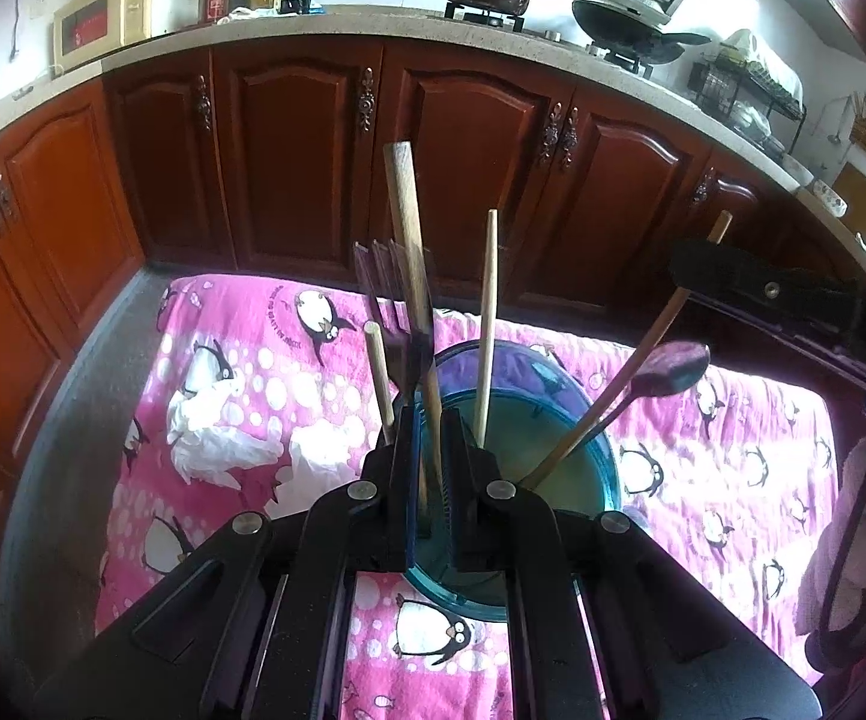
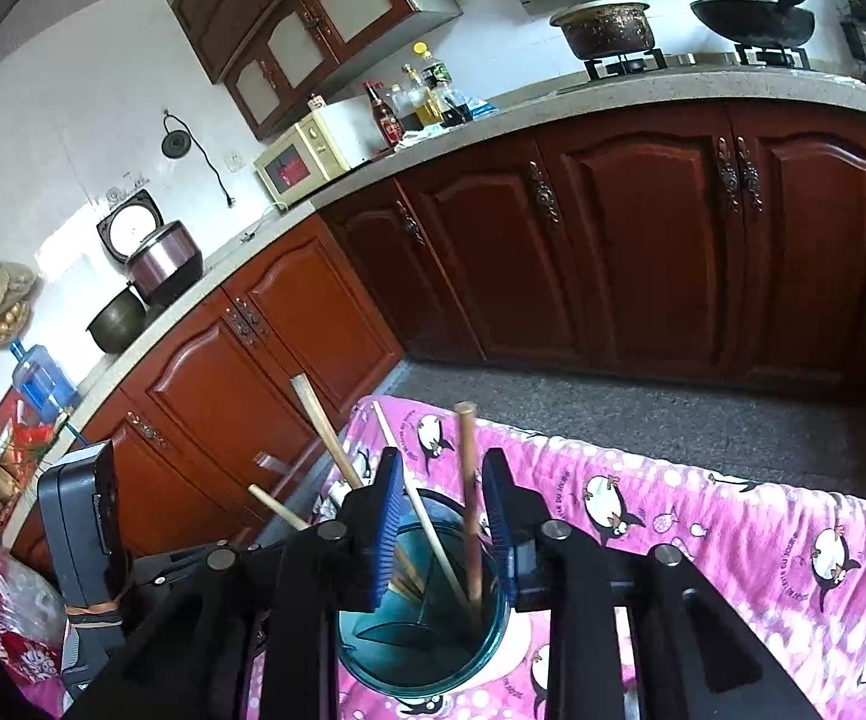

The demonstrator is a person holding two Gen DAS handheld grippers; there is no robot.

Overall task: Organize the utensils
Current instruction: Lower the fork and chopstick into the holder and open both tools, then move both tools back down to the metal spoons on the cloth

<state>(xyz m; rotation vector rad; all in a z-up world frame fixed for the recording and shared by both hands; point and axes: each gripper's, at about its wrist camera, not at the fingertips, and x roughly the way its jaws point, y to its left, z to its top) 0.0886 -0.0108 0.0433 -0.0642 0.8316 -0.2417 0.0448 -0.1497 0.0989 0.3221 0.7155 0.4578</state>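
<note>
Utensils are mostly in the blue cup (image 1: 553, 420) mid-frame on the pink table (image 1: 733, 480). Left claw (image 1: 429, 420) clamps a wooden handle (image 1: 405, 228), probably dropping it in. Right claw (image 2: 442, 516) is apart around a brown stick (image 2: 469, 480). Next: let go, back off straight.

Low in the middle of the frame, the right claw (image 2: 442, 531) stands open, its blue-padded fingers (image 2: 386, 531) either side of a brown wooden handle (image 2: 470, 501) that rises from the teal utensil holder (image 2: 426, 657). The handle is just beside the right pad; whether they touch cannot be told. A thinner pale stick (image 2: 414, 501) leans left across the gap. Two more wooden handles (image 2: 327, 435) lean out toward the left. The holder sits on a pink penguin-print cloth (image 2: 703, 534). At lower left the other claw's black body (image 2: 87, 528) shows. Red-brown cabinets (image 2: 643, 240) fill the background.
</note>
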